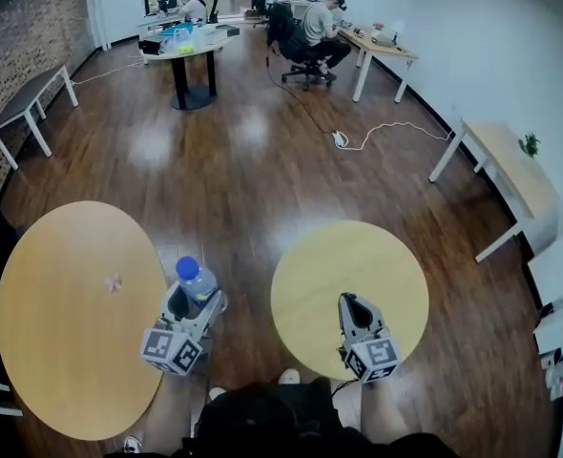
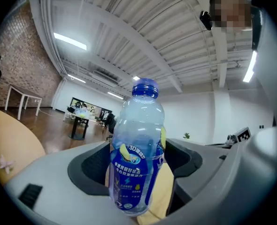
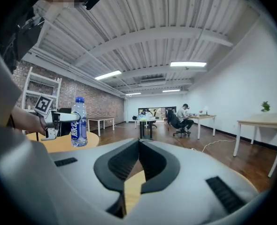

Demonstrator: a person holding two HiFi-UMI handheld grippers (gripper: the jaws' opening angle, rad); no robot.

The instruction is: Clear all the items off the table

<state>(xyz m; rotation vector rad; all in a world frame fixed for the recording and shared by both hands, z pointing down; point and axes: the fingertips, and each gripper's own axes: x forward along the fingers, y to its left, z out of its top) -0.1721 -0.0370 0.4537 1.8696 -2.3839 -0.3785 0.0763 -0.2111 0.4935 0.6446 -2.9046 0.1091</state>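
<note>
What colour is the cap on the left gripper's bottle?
Blue. The cap of the bottle shows best in the left gripper view.

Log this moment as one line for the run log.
left gripper: shut on bottle, upright, over floor | right gripper: shut, empty, over right table | left table: small pink item on it

Head view looks steeply down on the left counter (image 1: 62, 322) and right counter (image 1: 358, 256), with the left claw (image 1: 194, 299) and right claw (image 1: 348, 303) low in frame. Each gripper view sits right behind its own jaws, facing level across the room. All three share the bottle (image 2: 136, 163): super close in the left gripper view, farther off in the right one.
</note>
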